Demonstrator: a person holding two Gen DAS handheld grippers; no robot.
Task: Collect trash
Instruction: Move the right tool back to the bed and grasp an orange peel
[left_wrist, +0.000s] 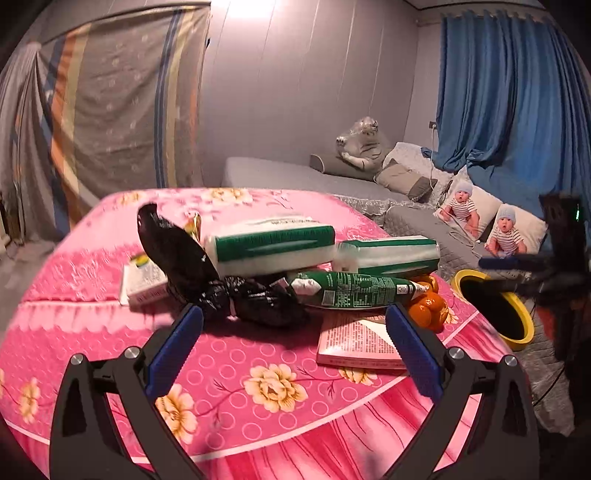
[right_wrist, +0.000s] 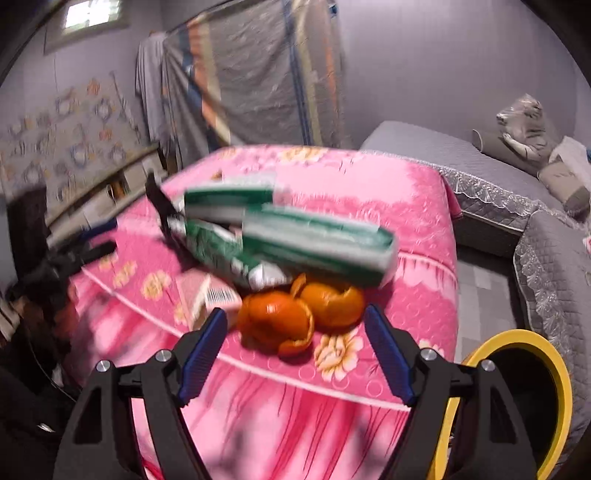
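Trash lies on a table under a pink flowered cloth (left_wrist: 258, 373). In the left wrist view, my left gripper (left_wrist: 293, 317) is open and empty, just short of a crumpled black plastic bag (left_wrist: 221, 284) and a green wrapper (left_wrist: 354, 291). Two green-and-white tissue packs (left_wrist: 273, 243) lie behind them. A pink box (left_wrist: 354, 343) lies by the right finger. In the right wrist view, my right gripper (right_wrist: 295, 319) is open and empty, its fingers on either side of orange peels (right_wrist: 277, 321) at the table (right_wrist: 413, 221) edge. A yellow-rimmed bin (right_wrist: 554, 387) stands on the floor below right.
The bin also shows in the left wrist view (left_wrist: 517, 332), beyond the table's right edge. A small white carton (left_wrist: 144, 284) lies left of the bag. A grey sofa bed (left_wrist: 295, 177) with cushions, baby-print pillows (left_wrist: 480, 218) and blue curtains (left_wrist: 509, 92) lie behind.
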